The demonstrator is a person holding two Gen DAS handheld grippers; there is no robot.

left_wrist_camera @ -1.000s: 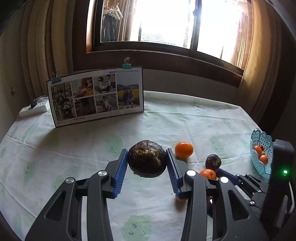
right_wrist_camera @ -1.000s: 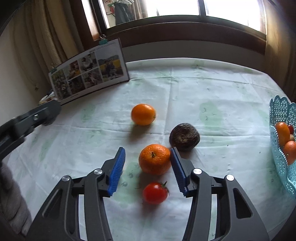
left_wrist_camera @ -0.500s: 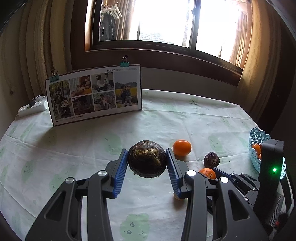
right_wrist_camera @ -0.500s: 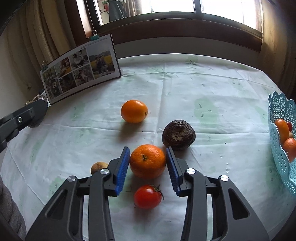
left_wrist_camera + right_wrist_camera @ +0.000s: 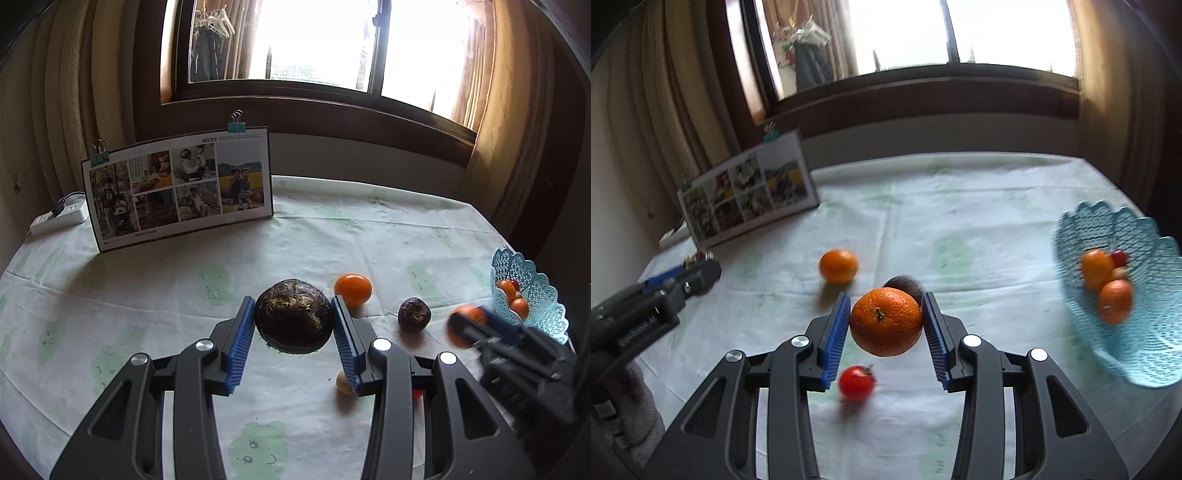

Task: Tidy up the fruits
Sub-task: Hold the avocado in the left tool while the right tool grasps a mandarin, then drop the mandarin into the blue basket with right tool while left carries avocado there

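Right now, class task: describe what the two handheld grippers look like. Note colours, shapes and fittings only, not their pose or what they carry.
Both the left gripper and right gripper have glossy black plastic frames with triangular cut-outs, round silver bolt heads at the pivots, and two straight fingers faced with ribbed bright-blue pads. A grey knitted sleeve shows at the lower left of the right wrist view.

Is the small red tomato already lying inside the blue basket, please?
No, the red tomato lies on the tablecloth just below the right gripper, well apart from the blue basket.
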